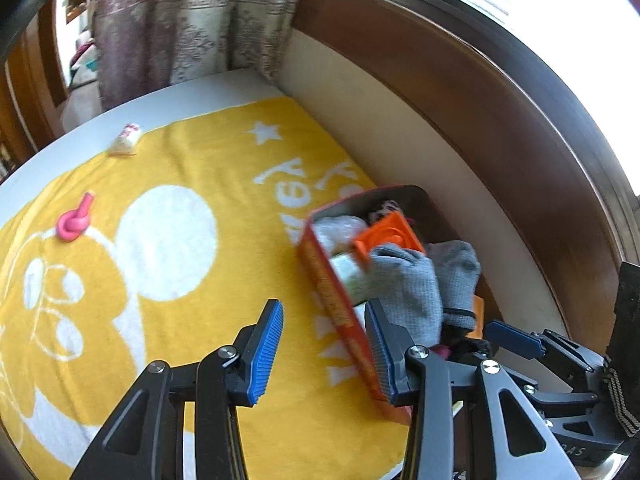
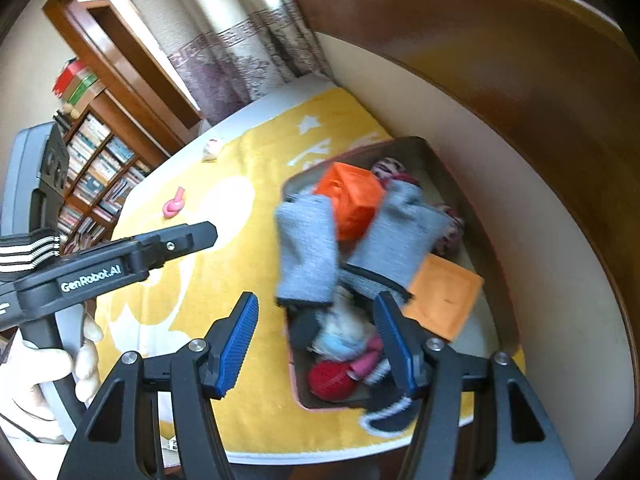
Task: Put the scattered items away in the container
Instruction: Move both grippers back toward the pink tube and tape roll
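The container, a tin box with an orange-red side wall (image 1: pixel 340 312), lies on the yellow towel. It holds an orange plastic piece (image 2: pixel 352 196), a flat orange square (image 2: pixel 444 296), a red ball (image 2: pixel 332 376) and soft bits. Two grey knitted pieces (image 2: pixel 308 248) are draped over the contents, one hanging over the box's near wall. My right gripper (image 2: pixel 316 344) hovers above the box, open, nothing between its pads. My left gripper (image 1: pixel 326 356) is beside the box's wall, over the towel, open and empty. A pink knotted item (image 1: pixel 74 222) and a small white packet (image 1: pixel 126 140) lie loose on the towel.
The yellow towel (image 1: pixel 200 160) with a white bear print covers a pale surface. A brown wooden ledge (image 1: pixel 480 120) and cream wall run behind the box. A curtain (image 1: pixel 180 40) hangs at the far end. A bookshelf (image 2: pixel 96 160) stands far left. A hand (image 2: pixel 40 376) holds the left gripper.
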The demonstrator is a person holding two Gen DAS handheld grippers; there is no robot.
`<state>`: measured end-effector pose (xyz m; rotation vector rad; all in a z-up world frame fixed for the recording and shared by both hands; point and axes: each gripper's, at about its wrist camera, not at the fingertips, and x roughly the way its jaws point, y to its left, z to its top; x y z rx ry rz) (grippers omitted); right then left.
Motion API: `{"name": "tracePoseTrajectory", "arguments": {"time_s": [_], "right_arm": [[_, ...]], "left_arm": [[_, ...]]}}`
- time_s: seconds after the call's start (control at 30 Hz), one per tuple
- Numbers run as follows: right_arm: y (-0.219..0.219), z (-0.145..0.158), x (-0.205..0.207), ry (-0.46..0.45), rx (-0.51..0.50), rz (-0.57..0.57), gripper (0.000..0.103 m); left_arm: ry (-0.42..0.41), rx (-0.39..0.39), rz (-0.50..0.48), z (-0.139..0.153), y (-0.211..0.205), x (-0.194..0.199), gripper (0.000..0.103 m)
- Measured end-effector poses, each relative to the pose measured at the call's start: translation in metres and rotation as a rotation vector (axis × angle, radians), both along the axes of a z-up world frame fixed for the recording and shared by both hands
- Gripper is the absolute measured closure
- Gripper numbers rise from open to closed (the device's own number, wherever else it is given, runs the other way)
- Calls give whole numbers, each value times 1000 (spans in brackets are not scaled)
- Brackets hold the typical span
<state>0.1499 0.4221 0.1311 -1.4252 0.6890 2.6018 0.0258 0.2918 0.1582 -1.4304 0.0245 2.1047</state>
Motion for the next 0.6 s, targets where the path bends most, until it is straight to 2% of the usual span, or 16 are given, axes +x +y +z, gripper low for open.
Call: {"name": "tracePoseTrajectory", "arguments": {"time_s": [0.6], "right_arm": [[-75, 8, -93, 19, -19, 146, 39]], "left_arm": [[-28, -37, 259, -18, -133, -55, 59]]}}
